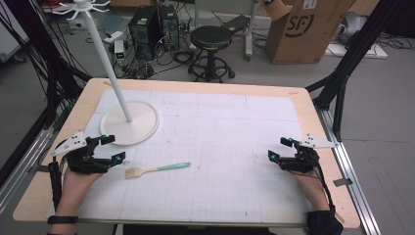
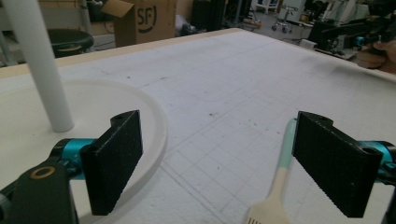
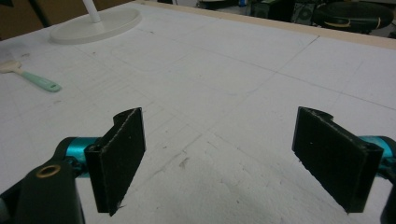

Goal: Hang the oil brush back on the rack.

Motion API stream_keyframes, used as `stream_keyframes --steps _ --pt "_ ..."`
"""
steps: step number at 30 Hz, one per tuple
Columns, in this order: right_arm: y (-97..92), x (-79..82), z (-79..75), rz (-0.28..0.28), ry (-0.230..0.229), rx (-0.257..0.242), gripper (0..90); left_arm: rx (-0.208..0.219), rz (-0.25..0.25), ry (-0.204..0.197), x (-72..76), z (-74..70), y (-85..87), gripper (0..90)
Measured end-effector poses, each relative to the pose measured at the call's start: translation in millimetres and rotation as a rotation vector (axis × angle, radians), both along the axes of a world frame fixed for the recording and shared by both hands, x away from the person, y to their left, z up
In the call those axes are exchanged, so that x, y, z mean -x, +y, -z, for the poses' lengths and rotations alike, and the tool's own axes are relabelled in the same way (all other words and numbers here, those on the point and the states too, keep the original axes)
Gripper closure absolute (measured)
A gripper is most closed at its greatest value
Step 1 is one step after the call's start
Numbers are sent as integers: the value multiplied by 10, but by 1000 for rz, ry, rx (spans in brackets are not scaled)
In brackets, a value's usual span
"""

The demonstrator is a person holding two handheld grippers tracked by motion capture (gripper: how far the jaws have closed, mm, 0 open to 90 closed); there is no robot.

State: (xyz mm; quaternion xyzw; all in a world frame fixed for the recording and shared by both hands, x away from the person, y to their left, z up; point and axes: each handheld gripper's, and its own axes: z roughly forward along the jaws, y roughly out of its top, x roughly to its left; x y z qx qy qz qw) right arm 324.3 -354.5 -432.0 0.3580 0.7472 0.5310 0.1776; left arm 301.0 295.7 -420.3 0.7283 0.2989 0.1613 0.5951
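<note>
Black ribbed pads on both grippers, jaws apart, nothing held: left gripper [image 1: 108,149], right gripper [image 1: 280,148]. Brush [image 1: 156,169] lies flat on gridded mat [image 1: 220,127] just beside left gripper; mint handle, cream bristles. Judged light, stiff, smooth; grip mid-handle. Beyond: white stand [image 1: 129,122], round base, slim pole.

This place looks like a robotics or research lab, not a home. The worktop [image 1: 303,105] is a plain wooden board covered with a white sheet with a grid [image 1: 220,127], and it stands on a grey floor. Behind it there are two black computer towers [image 1: 154,29] with many loose cables [image 1: 181,54] around them, a black round stool [image 1: 210,46], and a big cardboard shipping box [image 1: 306,27]. Black metal frame legs [image 1: 350,58] rise beside the worktop.
</note>
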Motion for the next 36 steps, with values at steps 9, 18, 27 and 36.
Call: stream_keyframes --steps 9,18,27,36 --pt "-8 0 5 5 3 8 167 -55 105 19 -43 67 -217 187" --pt "-30 9 12 11 7 11 168 -123 170 56 -74 162 -441 184" --pt "-32 15 11 7 10 9 167 -197 230 88 -92 254 -653 189" --pt "-32 14 14 6 11 9 167 -281 262 83 -75 278 -749 358"
